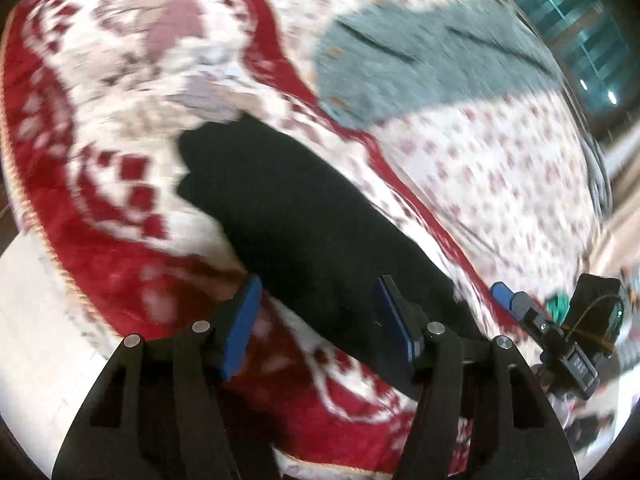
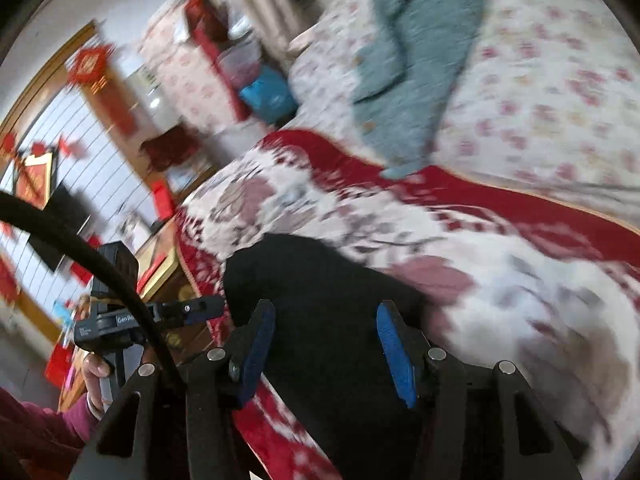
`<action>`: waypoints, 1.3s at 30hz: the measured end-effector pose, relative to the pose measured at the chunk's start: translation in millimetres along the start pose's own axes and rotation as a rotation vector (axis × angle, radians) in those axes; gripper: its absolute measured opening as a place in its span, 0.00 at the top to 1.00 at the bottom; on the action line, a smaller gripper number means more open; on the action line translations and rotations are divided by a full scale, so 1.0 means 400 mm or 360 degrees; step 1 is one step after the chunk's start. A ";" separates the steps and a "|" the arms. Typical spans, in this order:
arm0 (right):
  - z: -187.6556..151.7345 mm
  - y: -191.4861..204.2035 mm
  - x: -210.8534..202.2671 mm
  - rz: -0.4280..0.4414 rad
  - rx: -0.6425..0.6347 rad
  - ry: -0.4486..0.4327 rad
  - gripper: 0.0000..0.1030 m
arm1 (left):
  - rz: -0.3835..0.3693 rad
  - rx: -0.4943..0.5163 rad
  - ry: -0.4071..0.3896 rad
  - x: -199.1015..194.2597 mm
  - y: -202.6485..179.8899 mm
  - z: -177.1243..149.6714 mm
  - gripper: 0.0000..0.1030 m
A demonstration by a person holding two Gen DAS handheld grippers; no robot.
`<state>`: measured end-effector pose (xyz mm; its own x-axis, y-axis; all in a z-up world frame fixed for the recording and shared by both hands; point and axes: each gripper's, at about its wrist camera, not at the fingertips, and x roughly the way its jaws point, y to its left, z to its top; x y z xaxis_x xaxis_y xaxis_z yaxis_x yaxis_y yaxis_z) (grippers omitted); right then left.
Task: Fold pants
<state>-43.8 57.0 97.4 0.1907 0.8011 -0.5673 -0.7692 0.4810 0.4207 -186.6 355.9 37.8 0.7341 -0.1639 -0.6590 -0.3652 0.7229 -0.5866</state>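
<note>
Black pants (image 1: 288,216) lie on a red-and-white patterned blanket (image 1: 100,200) on a bed. In the left wrist view my left gripper (image 1: 318,300) is open, its blue pads on either side of the pants' near part, just above the cloth. In the right wrist view my right gripper (image 2: 326,324) is open over the black pants (image 2: 320,280), holding nothing. The right gripper also shows at the lower right of the left wrist view (image 1: 516,300). The left gripper shows at the left of the right wrist view (image 2: 192,310). Both views are motion-blurred.
A teal garment (image 1: 420,64) lies further back on a floral sheet (image 1: 500,168); it also shows in the right wrist view (image 2: 412,60). The bed's edge and white floor (image 1: 28,300) are to the left. Furniture and red decorations (image 2: 92,64) stand beyond the bed.
</note>
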 end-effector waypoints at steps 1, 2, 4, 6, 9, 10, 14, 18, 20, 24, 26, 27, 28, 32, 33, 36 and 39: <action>0.022 0.013 0.039 0.0044 -0.0031 0.0022 0.50 | 0.0006 -0.0031 -0.0013 -0.002 0.017 0.006 0.43; 0.036 0.022 0.066 0.0065 -0.0052 0.0039 0.50 | 0.0008 -0.0060 -0.0026 -0.003 0.040 0.016 0.43; 0.074 0.047 0.137 0.0105 -0.0098 0.0084 0.50 | 0.0015 -0.0102 -0.0037 0.004 0.058 0.023 0.43; 0.112 0.072 0.208 0.0122 -0.0157 0.0138 0.49 | 0.0005 -0.0151 -0.0046 0.016 0.072 0.029 0.43; 0.157 0.099 0.311 0.0134 -0.0232 0.0225 0.44 | -0.0041 -0.0212 -0.0036 0.041 0.090 0.040 0.43; 0.173 0.109 0.352 0.0131 -0.0263 0.0264 0.42 | -0.0054 -0.0216 -0.0024 0.054 0.095 0.046 0.43; 0.225 0.129 0.497 0.0102 -0.0364 0.0417 0.41 | -0.0066 -0.0241 0.0018 0.091 0.105 0.063 0.43; 0.247 0.137 0.624 0.0098 -0.0441 0.0591 0.39 | -0.0123 -0.0305 0.0081 0.126 0.126 0.080 0.42; 0.245 0.142 0.686 0.0075 -0.0494 0.0683 0.39 | -0.0153 -0.0318 0.0099 0.137 0.132 0.089 0.40; 0.220 0.139 0.757 0.0078 -0.0560 0.0789 0.58 | -0.0177 -0.0307 0.0096 0.146 0.135 0.097 0.39; 0.221 0.136 0.737 0.0106 -0.0538 0.0731 0.75 | -0.0180 -0.0234 0.0096 0.146 0.120 0.096 0.49; 0.227 0.133 0.719 0.0121 -0.0511 0.0690 0.79 | -0.0193 -0.0196 0.0097 0.144 0.111 0.095 0.59; 0.235 0.132 0.696 0.0140 -0.0483 0.0642 0.82 | -0.0207 -0.0156 0.0096 0.141 0.101 0.093 0.73; 0.277 0.141 0.536 0.0250 -0.0392 0.0390 0.85 | -0.0251 0.0012 -0.0038 0.068 0.034 0.083 0.81; 0.283 0.148 0.506 0.0261 -0.0389 0.0346 0.85 | -0.0286 0.0054 -0.0069 0.044 0.010 0.079 0.81; 0.295 0.153 0.369 0.0320 -0.0355 0.0171 0.85 | -0.0344 0.0214 -0.0128 -0.016 -0.077 0.060 0.81; 0.290 0.148 0.237 0.0343 -0.0306 0.0032 0.85 | -0.0366 0.0386 -0.0156 -0.057 -0.180 0.026 0.81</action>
<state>-0.5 202.4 150.5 -0.0002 0.8693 -0.4943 -0.8926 0.2227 0.3919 -171.1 314.7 99.7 0.8372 -0.2841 -0.4673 -0.0460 0.8149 -0.5778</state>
